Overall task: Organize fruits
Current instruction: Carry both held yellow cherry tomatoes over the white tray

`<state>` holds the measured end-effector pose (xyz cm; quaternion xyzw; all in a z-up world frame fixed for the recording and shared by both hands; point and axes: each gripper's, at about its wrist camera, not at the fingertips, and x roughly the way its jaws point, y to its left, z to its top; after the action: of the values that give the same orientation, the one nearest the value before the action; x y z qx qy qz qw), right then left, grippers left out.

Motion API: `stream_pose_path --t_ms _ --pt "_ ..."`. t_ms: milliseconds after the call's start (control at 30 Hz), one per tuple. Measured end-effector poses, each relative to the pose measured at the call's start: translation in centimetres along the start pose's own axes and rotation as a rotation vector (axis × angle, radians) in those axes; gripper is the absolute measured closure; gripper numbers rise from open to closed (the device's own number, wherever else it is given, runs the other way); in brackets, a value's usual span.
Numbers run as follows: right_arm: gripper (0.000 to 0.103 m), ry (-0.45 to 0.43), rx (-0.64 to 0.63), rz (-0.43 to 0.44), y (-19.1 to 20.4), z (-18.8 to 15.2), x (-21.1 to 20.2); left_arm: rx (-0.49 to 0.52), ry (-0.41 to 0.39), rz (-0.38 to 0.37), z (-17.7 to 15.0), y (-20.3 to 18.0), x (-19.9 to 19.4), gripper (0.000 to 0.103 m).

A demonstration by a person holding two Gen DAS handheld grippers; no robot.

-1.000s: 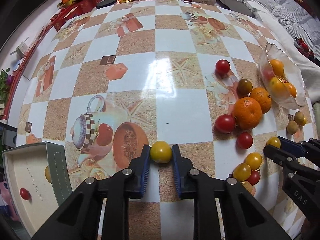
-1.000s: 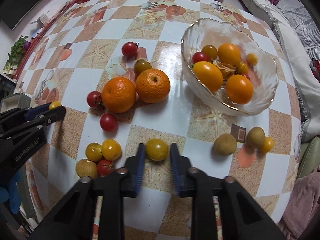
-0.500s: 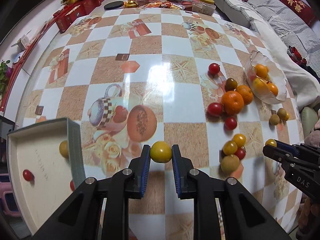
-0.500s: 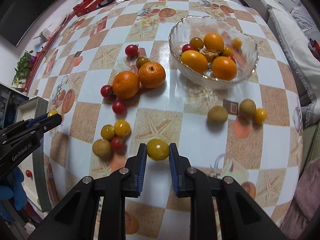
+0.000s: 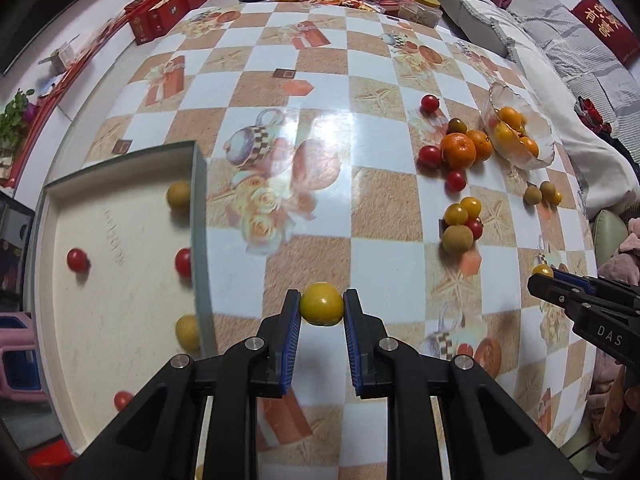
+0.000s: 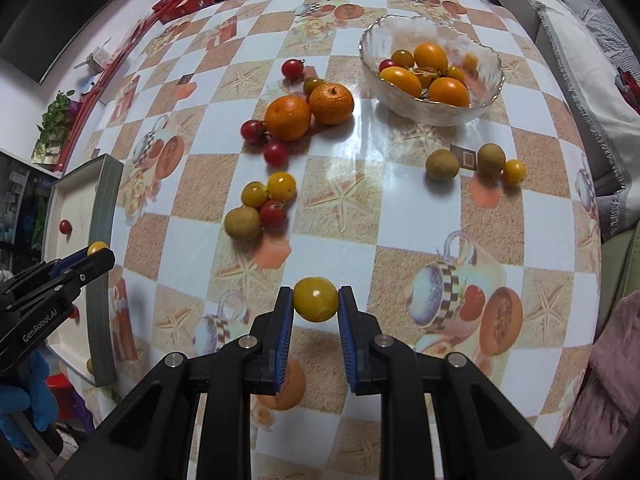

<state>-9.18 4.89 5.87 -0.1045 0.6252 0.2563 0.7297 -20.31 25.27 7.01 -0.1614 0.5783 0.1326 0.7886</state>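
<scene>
My left gripper (image 5: 322, 310) is shut on a yellow cherry tomato (image 5: 322, 303), held above the table just right of the grey-rimmed tray (image 5: 199, 216). The tray holds several small fruits, among them a red tomato (image 5: 77, 259). My right gripper (image 6: 315, 304) is shut on another yellow tomato (image 6: 315, 299), above the table's near part. Loose fruits lie beyond: two oranges (image 6: 288, 117), a cluster of small tomatoes (image 6: 267, 196). A glass bowl (image 6: 434, 109) holds orange fruits.
Two longans and a small yellow tomato (image 6: 514, 171) lie at the right of the table. Red boxes and snack bags (image 5: 176, 4) crowd the far edge. A sofa with cushions (image 5: 560, 40) runs along the right side.
Both grippers have pulled back and up with their tomatoes. The left one has moved left, so more of the tray is in its view.
</scene>
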Motion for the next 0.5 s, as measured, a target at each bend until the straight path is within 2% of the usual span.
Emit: stream_pose_path --t_ms 300,500 --pt "0.079 0.026 -0.112 0.031 5.3 0.0 -0.5 -0.067 -0.022 0.03 -2.7 4.3 -2.9 0.08" --pt "0.079 0.034 -0.19 0.071 10.0 1.2 -0.5 -0.156 -0.043 0.07 -3.8 8.9 -4.2 0.08"
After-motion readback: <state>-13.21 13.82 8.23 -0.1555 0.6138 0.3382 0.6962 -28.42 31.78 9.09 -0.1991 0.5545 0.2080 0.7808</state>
